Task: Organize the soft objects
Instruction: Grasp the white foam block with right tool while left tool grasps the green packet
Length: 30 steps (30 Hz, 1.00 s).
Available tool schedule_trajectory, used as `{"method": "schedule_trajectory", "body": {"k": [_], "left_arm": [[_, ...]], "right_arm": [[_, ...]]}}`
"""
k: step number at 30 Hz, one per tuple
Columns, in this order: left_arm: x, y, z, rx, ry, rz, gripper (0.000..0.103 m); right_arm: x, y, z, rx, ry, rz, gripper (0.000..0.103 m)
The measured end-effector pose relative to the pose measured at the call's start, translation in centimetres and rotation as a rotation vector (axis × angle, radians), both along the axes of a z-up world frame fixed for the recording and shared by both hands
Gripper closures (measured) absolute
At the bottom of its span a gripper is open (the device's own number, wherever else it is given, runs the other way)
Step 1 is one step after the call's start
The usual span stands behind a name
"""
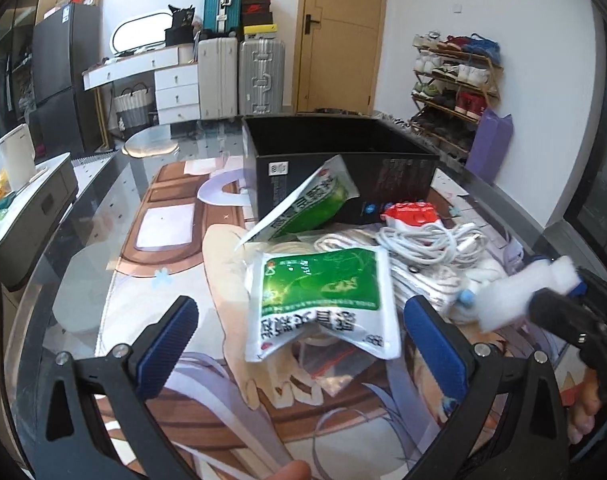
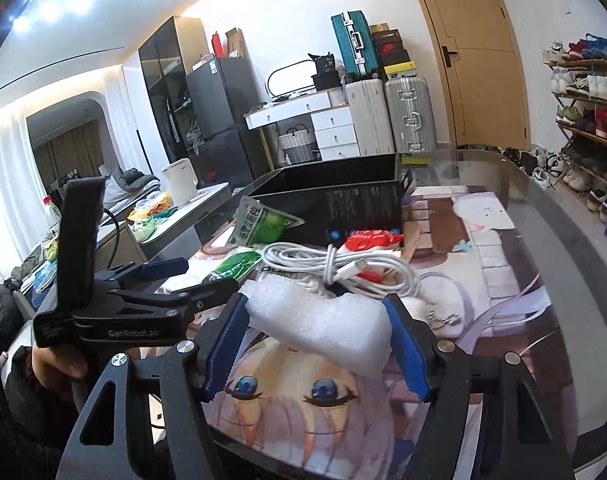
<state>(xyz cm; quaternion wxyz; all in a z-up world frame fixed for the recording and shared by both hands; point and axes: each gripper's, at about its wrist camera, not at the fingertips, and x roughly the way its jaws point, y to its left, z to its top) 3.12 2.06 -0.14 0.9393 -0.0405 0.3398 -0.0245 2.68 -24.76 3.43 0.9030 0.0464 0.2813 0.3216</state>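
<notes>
a: what did the right tongs (image 2: 317, 334) have?

b: they were clenched on a white foam block (image 2: 323, 330), its ends pressed between the blue pads, lifted above the counter (image 2: 523, 320).

a: and the left tongs (image 1: 299, 340)?

b: released, jaws spread wide, with a green and white packet (image 1: 323, 300) lying between them, not gripped.

a: where should the foam have gone?

b: likely into the black box (image 2: 335, 196) at the back, behind a coil of white cable (image 2: 343, 268) and a red packet (image 2: 367, 240). it probably needed carrying high over the cable, with a gentle squeeze so the foam didn't buckle or slip.
</notes>
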Motion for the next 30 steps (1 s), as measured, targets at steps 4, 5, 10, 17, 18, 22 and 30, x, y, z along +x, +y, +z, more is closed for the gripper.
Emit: {"method": "schedule_trajectory", "body": {"k": [4,5,10,17,18,22,30], "left_arm": [[1.0,0.3,-0.6,-0.035,0.059,-0.014,0.000],[1.2,0.4,-0.7,-0.041,0.069,-0.008,0.000],[1.7,0.6,-1.0,-0.127,0.110,-0.048,0.002],[1.4,0.7,-0.7,-0.156,0.114,-0.073,0.037],[1.3,0.7,-0.5,-0.155,0.107,-0.072,0.041],[0.4,0.6,-0.1,-0.113,0.077,-0.048,0.044],[-1.3,1.6,1.6,-0.120,0.017,-0.013,0.044]], "right_arm": [[0.2,-0.3,0.1,0.002,0.001,-0.009,0.034],[0.1,-0.3,0.1,0.003,0.002,-0.008,0.034],[-0.1,-0.5,0.2,0.001,-0.002,-0.003,0.033],[-0.3,-0.2,0.5,-0.004,-0.015,0.004,0.033],[-0.3,-0.2,0.6,-0.003,-0.017,0.004,0.033],[-0.4,0.0,0.9,-0.010,-0.026,0.005,0.033],[0.1,-0.1,1.6,-0.022,-0.047,-0.001,0.033]]}}
